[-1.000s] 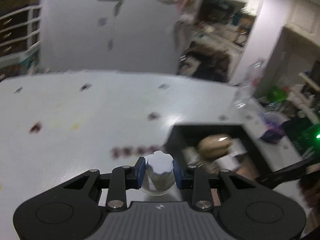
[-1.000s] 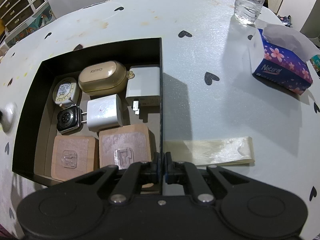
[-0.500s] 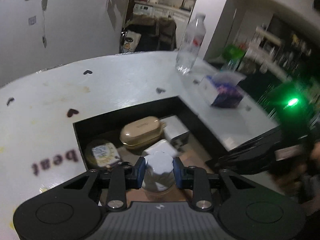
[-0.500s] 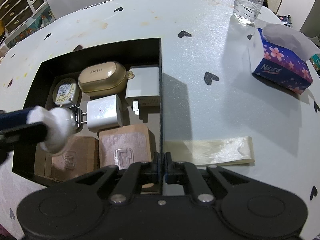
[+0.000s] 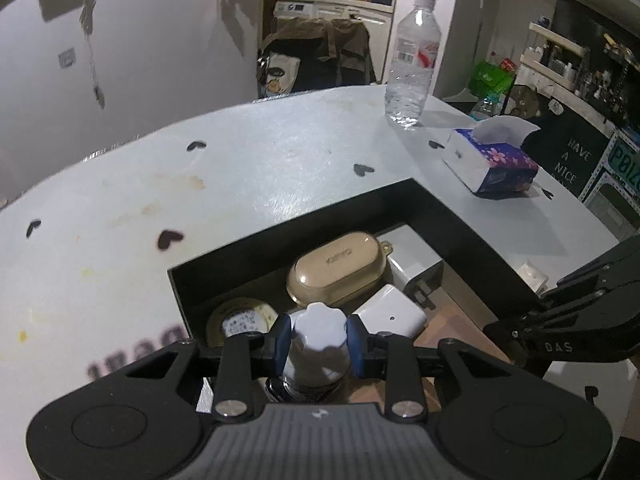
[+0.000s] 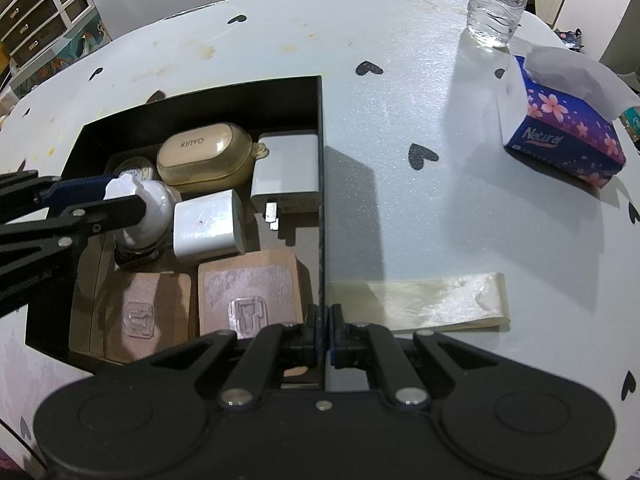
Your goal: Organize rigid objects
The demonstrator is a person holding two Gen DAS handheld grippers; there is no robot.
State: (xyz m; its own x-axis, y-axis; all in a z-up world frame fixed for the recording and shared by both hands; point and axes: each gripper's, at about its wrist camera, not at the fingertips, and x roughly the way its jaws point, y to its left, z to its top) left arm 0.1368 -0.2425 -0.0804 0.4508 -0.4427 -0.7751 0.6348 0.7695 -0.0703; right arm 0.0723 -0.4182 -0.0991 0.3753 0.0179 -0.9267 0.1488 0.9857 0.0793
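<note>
My left gripper [image 5: 319, 340] is shut on a small bottle with a white ridged cap [image 5: 319, 330] and holds it over the left part of the black box [image 5: 472, 236]. It also shows in the right wrist view [image 6: 120, 200], with the bottle [image 6: 154, 208] above a smartwatch. The box [image 6: 320, 128] holds a tan KINYO case [image 6: 206, 158], two white chargers [image 6: 210, 226] [image 6: 288, 176], a round tin and two wooden blocks [image 6: 248, 300]. My right gripper [image 6: 325, 330] is shut on the box's right wall.
A water bottle [image 6: 500, 4] and a purple tissue box [image 6: 564, 128] stand at the back right of the white table. A strip of tape [image 6: 420, 300] lies right of the box. A heart print [image 6: 422, 156] marks the table.
My left gripper has swung right with the bottle, from over the bare table to above the box's left side. My right gripper has held still on the box wall.
</note>
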